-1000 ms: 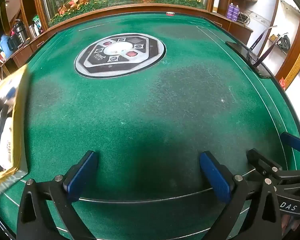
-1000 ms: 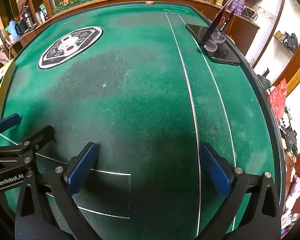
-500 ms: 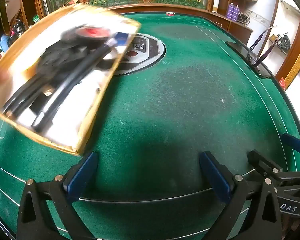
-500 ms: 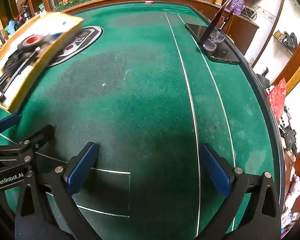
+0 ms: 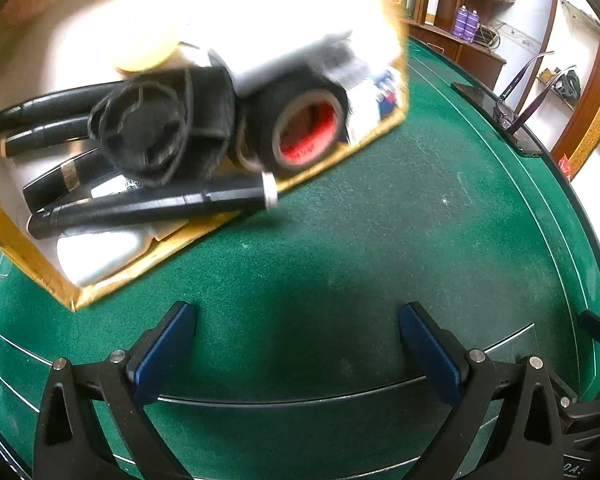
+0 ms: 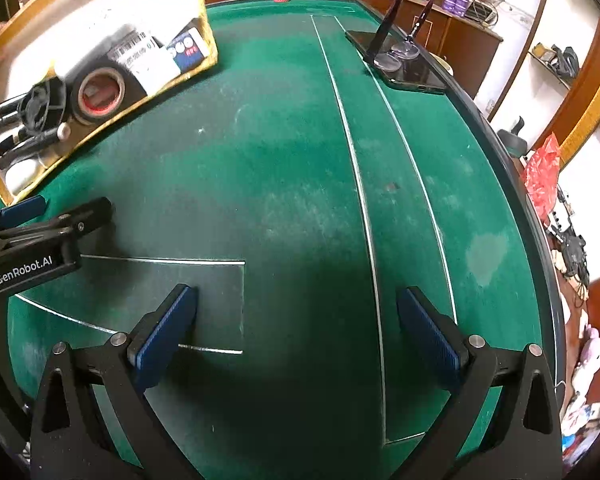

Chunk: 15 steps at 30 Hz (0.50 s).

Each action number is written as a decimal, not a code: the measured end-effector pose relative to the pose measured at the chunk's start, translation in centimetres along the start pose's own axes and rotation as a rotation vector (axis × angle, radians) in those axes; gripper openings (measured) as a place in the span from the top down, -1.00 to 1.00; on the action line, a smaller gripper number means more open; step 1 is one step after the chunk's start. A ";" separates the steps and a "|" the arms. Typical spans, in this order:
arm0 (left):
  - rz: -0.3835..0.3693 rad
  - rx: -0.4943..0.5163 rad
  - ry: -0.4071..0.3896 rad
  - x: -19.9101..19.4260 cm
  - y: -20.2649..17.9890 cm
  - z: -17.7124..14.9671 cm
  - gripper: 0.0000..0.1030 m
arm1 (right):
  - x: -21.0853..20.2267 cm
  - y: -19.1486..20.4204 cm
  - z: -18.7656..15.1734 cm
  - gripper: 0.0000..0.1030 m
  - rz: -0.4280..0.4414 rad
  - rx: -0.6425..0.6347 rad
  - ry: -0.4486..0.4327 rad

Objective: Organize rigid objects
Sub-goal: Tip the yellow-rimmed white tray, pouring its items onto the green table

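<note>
Both claws were wide open and empty, low over the green felt table (image 6: pixel 284 168). The left gripper (image 5: pixel 296 352) sat near the table's front edge; the right gripper (image 6: pixel 296 328) sat just to its right, w/ nothing between the pads of either one.

The task's things were all in a shallow gold-rimmed box (image 5: pixel 112 280), tilted and blurred, on the left side of the table, just beyond the left gripper. Couldn't tell if its low corner touched the felt. At the far left edge of the right view, something skin-coloured showed by its rim, prob. a bare hand, but too blurred to say.

Inside the box:
- black tape roll (image 5: pixel 304 128) w/ a red core, approx. centre
- several black pens or markers; one long marker (image 5: pixel 156 206) lay across the near side, white tip sticking over the rim
- dark round object w/ cord (image 5: pixel 144 128), can't ID
- white rounded item (image 5: pixel 100 252) at the low corner
- printed cards or packs at the far right end

Handling, as a guess: all light and stiff. The markers look smooth, would prob. roll or slip, so pinch mid-barrel, across the axis. Tape roll: grip across its width or through the core. The loose contents looked apt to slide toward the low corner.

Glasses on a dark phone (image 6: pixel 400 68) sat far right, well apart.
</note>
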<state>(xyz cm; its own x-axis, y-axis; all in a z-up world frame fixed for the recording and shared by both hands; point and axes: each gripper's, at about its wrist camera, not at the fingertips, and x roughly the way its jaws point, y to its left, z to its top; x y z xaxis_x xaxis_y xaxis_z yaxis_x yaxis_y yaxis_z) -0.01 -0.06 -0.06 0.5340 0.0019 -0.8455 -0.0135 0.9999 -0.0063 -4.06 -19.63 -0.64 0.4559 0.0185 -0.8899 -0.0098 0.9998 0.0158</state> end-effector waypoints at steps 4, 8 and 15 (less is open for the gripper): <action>0.000 0.000 0.000 0.0 0.0 0.0 -0.99 | 0.0 0.2 0.0 -0.99 -0.003 0.002 -0.002; -0.001 -0.003 -0.002 -0.1 0.2 -0.1 -0.99 | 0.2 0.3 0.0 -0.99 -0.008 0.007 -0.017; 0.012 -0.024 -0.013 -0.8 0.5 -1.0 -0.99 | 0.0 0.4 -0.4 -0.99 -0.012 0.008 -0.040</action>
<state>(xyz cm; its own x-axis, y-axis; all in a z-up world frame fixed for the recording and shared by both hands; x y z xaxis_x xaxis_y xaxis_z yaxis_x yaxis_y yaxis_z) -1.26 0.47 0.12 0.5448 0.0144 -0.8385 -0.0404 0.9991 -0.0090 -4.40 -19.20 -0.85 0.4914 0.0066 -0.8709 0.0028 1.0000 0.0091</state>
